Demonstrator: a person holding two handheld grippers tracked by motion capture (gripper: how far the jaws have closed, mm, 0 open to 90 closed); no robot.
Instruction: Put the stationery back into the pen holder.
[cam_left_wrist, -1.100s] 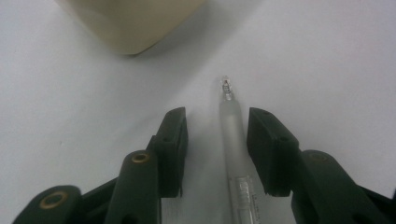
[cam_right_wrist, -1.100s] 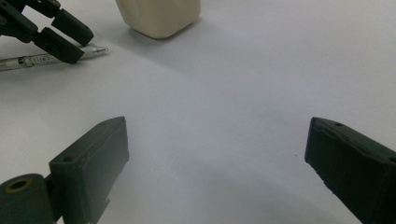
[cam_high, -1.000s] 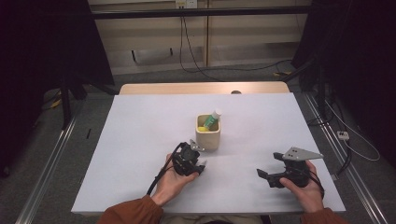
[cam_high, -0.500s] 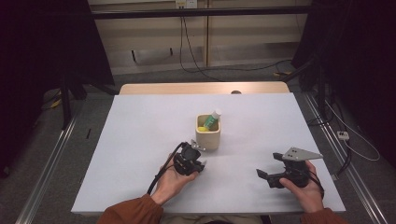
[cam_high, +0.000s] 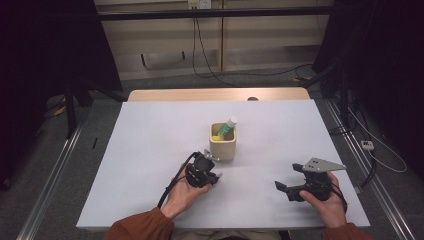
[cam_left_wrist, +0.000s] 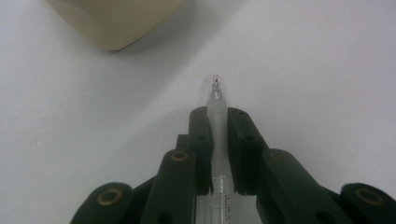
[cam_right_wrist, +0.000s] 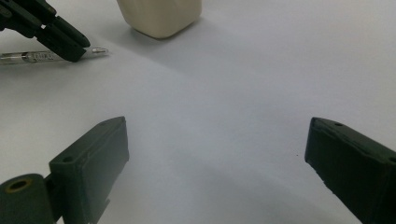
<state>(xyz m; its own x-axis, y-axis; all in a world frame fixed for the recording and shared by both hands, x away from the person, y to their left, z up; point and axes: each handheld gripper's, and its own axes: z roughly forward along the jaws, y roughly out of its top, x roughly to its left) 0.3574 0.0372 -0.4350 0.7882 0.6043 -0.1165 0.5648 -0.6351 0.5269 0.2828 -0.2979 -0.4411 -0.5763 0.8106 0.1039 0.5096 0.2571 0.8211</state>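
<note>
High view: the left gripper (cam_high: 210, 176) sits near the table's (cam_high: 150, 150) near edge, just in front of the beige cup (cam_high: 223, 144). Left gripper view: its jaws have just been closing and now clamp a clear pen (cam_left_wrist: 218, 122) — tip pointing past them. Right gripper view: the right gripper (cam_right_wrist: 215, 163) gapes wide over bare table — nothing between.
</note>
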